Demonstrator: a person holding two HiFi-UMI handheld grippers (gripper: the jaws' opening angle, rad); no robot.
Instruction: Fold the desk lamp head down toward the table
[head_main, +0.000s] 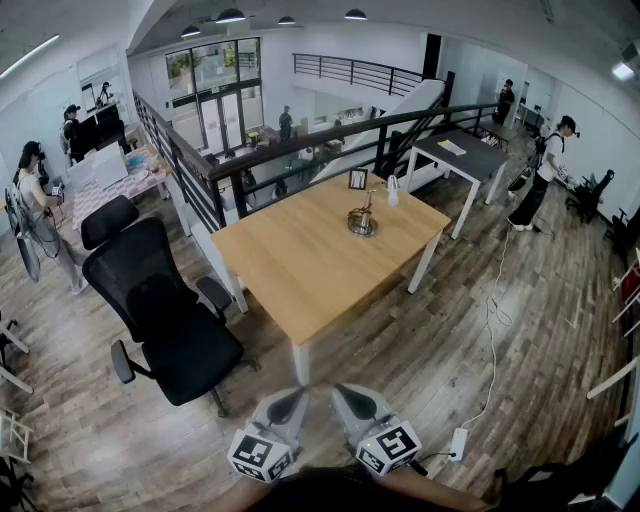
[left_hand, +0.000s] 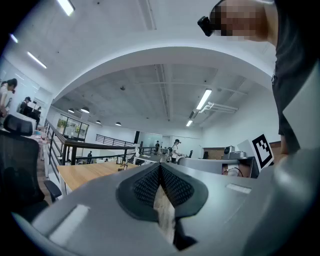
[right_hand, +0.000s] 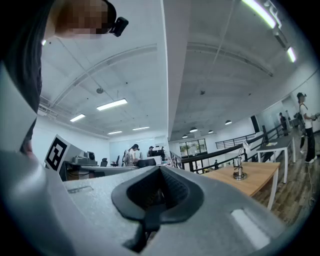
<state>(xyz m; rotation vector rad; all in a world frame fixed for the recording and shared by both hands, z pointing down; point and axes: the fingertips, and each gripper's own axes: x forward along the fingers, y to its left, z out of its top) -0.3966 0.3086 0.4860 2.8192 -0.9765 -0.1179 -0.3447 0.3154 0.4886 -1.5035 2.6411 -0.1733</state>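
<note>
Open-plan office on a mezzanine. A wooden table (head_main: 300, 270) and a black swivel chair (head_main: 165, 320) are standing at centre on plank flooring. People (head_main: 30, 185) are working at cluttered desks (head_main: 115, 178) at upper left. A black railing (head_main: 290, 150) is overlooking a lower hall with glass doors (head_main: 215, 100).

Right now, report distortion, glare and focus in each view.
Head view: strong fisheye bows the floor and railing, light is even, the desk lamp is tiny. Left gripper view: the left gripper fills the foreground, soft; ceiling strip lights glare. Right gripper view: dark corners, the right gripper blurred close up.
</note>
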